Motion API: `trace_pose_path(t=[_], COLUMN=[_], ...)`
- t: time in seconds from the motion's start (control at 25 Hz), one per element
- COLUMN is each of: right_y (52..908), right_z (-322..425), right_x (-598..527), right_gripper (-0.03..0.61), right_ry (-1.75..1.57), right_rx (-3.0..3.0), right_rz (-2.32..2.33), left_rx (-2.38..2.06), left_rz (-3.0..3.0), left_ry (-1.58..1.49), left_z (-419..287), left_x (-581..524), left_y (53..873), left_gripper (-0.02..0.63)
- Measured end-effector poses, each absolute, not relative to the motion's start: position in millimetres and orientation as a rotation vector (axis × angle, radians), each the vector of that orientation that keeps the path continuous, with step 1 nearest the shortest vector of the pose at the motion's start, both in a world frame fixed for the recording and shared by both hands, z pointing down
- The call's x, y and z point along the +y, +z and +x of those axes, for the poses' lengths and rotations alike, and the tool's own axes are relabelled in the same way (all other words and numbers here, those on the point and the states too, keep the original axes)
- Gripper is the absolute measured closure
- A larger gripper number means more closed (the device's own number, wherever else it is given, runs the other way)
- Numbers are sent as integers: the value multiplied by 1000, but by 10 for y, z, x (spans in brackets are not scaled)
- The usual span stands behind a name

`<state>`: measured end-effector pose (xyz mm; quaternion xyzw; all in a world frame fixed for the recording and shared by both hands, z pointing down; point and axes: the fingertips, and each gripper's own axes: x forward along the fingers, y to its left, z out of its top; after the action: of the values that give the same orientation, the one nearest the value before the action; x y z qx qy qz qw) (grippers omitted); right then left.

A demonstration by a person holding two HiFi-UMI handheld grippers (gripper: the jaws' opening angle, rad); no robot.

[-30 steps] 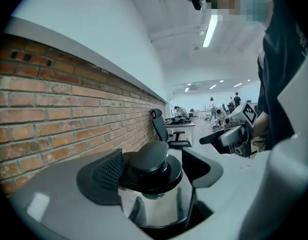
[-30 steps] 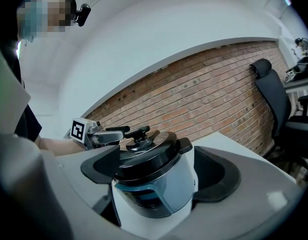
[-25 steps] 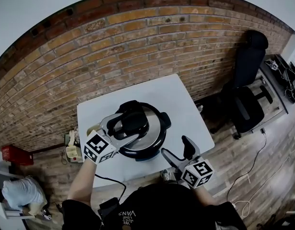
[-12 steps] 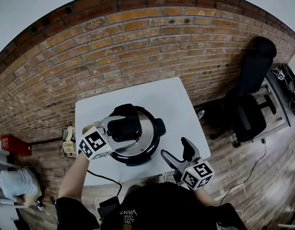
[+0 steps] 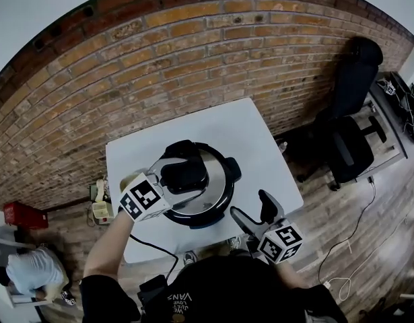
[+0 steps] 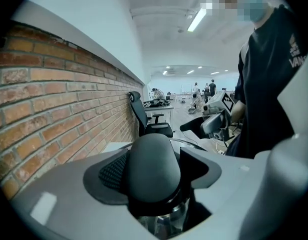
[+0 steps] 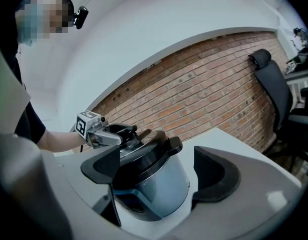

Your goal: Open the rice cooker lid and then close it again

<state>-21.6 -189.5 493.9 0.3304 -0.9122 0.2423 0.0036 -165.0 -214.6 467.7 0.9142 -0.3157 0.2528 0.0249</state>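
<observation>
now left hand-held gripper (image 5: pixel 180 177) clamps lid handle (image 6: pixel 151 166); right hand-held gripper (image 5: pixel 252 208) apart beside cooker (image 5: pixel 219 188)

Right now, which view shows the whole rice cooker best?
The right gripper view: the rice cooker shows side-on, body and lid. Head view gives only its top; left gripper view, only the lid handle.

A red brick wall (image 5: pixel 193 59) under a plain white band (image 5: pixel 25 19) runs behind a square white table (image 5: pixel 254 136) on a wood-plank floor (image 5: pixel 368 214), with a black office chair (image 5: pixel 347 150) to the right and strip lights (image 6: pixel 196 20) on the ceiling.
</observation>
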Motion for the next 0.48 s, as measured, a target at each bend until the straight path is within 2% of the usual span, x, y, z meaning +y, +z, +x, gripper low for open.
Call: trace_pose_path(t=[0.08,0.48], right_y=[4952,4936], right_z=[-254,-211], right_x=[-1776,-1302], right_gripper=[124,126], right_ry=[774,764], right_rx=[-2839,-2769], right_rz=[1101,1401], left_rx=[-966,-884], left_rz=[2831,2878], left_ry=[783,788], left_z=[-1674,-1681], left_x=[-2170,-2165], left_y=[4674,4671], left_gripper=[333,334])
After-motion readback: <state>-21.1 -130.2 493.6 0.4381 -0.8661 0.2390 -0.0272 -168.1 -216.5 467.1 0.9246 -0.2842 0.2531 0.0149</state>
